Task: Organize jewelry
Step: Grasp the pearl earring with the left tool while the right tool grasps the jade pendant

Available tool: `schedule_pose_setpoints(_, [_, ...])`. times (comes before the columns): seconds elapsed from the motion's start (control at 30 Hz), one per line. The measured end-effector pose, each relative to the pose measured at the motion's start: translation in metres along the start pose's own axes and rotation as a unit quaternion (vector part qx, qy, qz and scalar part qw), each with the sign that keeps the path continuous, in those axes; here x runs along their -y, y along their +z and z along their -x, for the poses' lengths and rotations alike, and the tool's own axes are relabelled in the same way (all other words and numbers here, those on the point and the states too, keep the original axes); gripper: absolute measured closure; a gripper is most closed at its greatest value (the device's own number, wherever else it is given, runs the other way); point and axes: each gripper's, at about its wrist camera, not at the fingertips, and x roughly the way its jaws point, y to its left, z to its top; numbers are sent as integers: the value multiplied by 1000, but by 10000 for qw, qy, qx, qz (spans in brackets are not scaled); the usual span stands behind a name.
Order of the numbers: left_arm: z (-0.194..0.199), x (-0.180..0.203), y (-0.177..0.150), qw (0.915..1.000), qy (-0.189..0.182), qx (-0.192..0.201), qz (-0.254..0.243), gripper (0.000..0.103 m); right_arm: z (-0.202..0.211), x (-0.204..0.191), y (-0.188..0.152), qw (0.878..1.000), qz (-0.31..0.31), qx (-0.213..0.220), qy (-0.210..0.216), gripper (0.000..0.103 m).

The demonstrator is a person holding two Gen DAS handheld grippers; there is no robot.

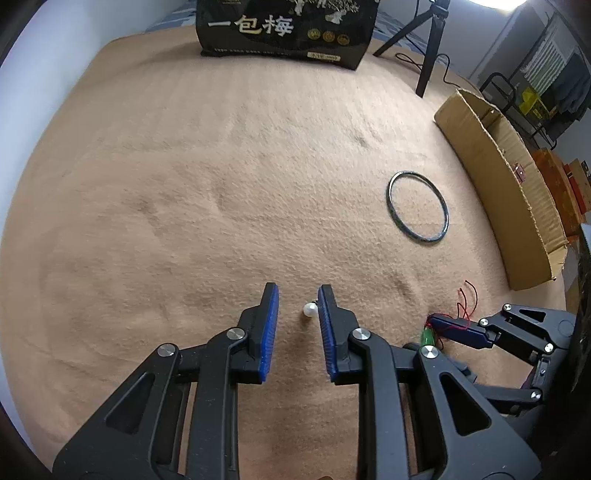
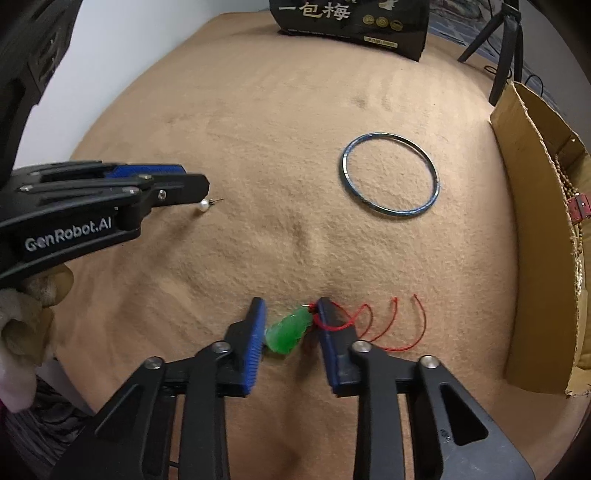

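Two wrist fisheyes, low over tan blanket (image 1: 221, 166), facing forward and down along own fingers.
Left view close above pearl earring (image 1: 309, 309); right view close above green pendant (image 2: 288, 330). Shared: bangle (image 1: 417, 206), black bag (image 1: 288, 29), cardboard box (image 1: 498, 177), tripod.

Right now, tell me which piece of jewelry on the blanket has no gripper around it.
The thin dark bangle, lying flat alone near the cardboard box. The pearl earring sits between the left gripper's fingers, the green pendant between the right gripper's.
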Motion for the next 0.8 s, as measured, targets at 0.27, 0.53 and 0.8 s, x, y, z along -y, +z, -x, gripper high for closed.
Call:
schedule_pose_setpoints(0.27, [-15, 13, -1, 9996, 82, -149, -232, 89, -1, 6, 2, 10000, 14, 2, 60, 88])
schedule_pose_setpoints(0.53, [-21, 15, -4, 9992, 248, -112, -294, 96, 4, 9, -10, 9998, 174, 12, -70, 91])
schedule_pose_setpoints(0.8, [-9, 12, -3, 9996, 222, 27, -181, 96, 19, 16, -13, 9997, 28, 225, 65, 91])
